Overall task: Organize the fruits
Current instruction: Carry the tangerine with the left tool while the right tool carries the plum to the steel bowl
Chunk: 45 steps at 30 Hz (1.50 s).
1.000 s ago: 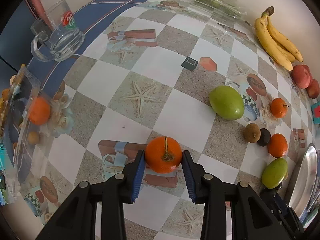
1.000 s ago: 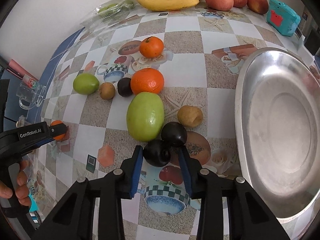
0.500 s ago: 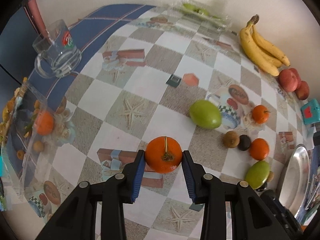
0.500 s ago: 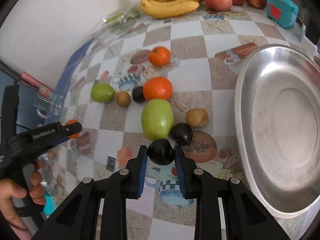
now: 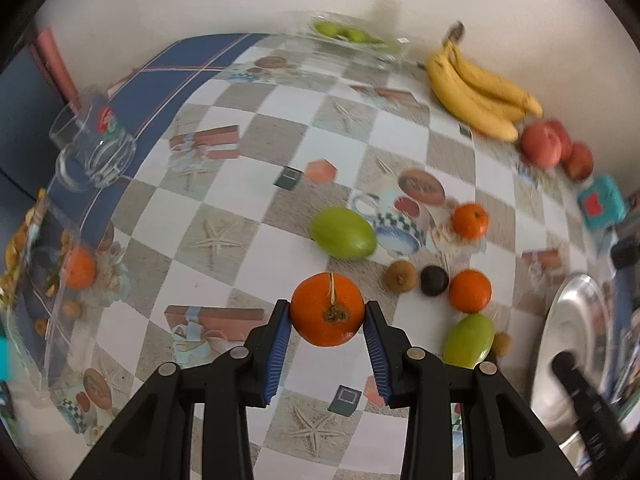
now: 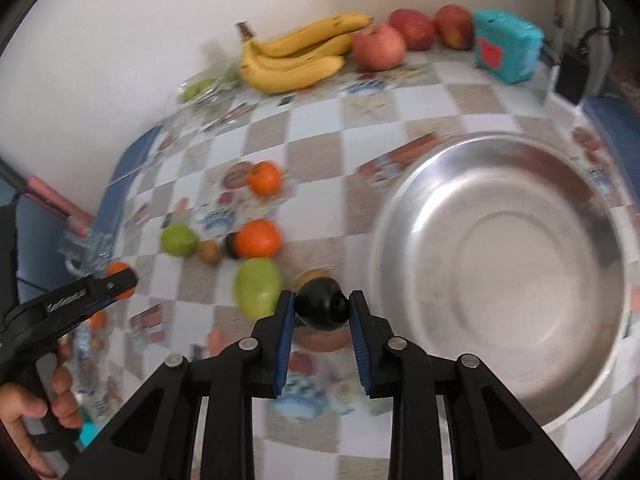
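- Left wrist view: the left gripper (image 5: pixel 327 322) has its blue-padded jaws clamped on a round orange mandarin (image 5: pixel 327 309), stem end facing the camera, held clear above the checkered patterned tablecloth (image 5: pixel 224 216).
- Lying on the cloth beyond it: an oval green fruit (image 5: pixel 343 232), a small brown fruit (image 5: pixel 401 277) just beside a dark round fruit (image 5: pixel 433 280), two further oranges (image 5: pixel 469 290) (image 5: pixel 470 221) and a second green fruit (image 5: pixel 468 341).
- At the far wall: a bunch of yellow bananas (image 5: pixel 476 100) and red apples (image 5: pixel 554 148). A clear glass mug (image 5: pixel 92 148) stands far left; the rim of a round steel basin (image 5: pixel 576 360) shows at right.
- Right wrist view: the right gripper (image 6: pixel 322 312) has its jaws clamped on a round black plum (image 6: pixel 322 309), lifted above the cloth, just left of the steel basin's rim (image 6: pixel 384 216). The basin interior holds no fruit.
- The jaws have just been closing, with the plum between them.
- At lower left, the person's hand (image 6: pixel 24 412) grips the left tool's handle, the mandarin (image 6: pixel 116 271) visible at its tip.
- View blurred; finer detail cannot be told.
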Motion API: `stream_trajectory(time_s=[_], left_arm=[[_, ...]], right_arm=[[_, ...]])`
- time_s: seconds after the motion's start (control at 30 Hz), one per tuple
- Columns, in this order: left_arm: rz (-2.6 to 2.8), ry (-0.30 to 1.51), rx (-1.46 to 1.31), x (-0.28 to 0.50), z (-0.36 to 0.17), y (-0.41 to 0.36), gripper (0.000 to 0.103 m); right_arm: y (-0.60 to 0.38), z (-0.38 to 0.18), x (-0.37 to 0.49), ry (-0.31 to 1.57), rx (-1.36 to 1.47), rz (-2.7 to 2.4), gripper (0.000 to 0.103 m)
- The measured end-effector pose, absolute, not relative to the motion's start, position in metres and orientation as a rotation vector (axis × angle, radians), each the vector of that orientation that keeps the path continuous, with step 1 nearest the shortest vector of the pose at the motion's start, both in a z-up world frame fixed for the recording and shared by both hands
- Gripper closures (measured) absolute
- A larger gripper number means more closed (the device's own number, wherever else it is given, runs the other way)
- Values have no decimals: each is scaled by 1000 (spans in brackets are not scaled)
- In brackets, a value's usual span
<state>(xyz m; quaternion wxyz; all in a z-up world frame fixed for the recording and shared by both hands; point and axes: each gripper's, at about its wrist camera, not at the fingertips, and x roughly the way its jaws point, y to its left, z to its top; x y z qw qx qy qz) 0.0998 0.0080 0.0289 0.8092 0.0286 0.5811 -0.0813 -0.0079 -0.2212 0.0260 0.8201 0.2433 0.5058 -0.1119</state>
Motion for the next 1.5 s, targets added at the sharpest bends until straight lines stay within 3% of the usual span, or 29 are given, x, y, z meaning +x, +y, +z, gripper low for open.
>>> stream_trajectory(time_s=[0.4, 0.87, 1.5], left_arm=[[-350, 1233, 208, 67, 33, -100, 64], [-619, 1083, 462, -10, 43, -237, 63], [-561, 1183, 443, -5, -2, -231, 61]], right_arm=[[-290, 22, -35, 1047, 515, -459, 75], [-357, 35, -72, 998, 574, -607, 74], [-370, -10, -85, 1134, 618, -615, 74]])
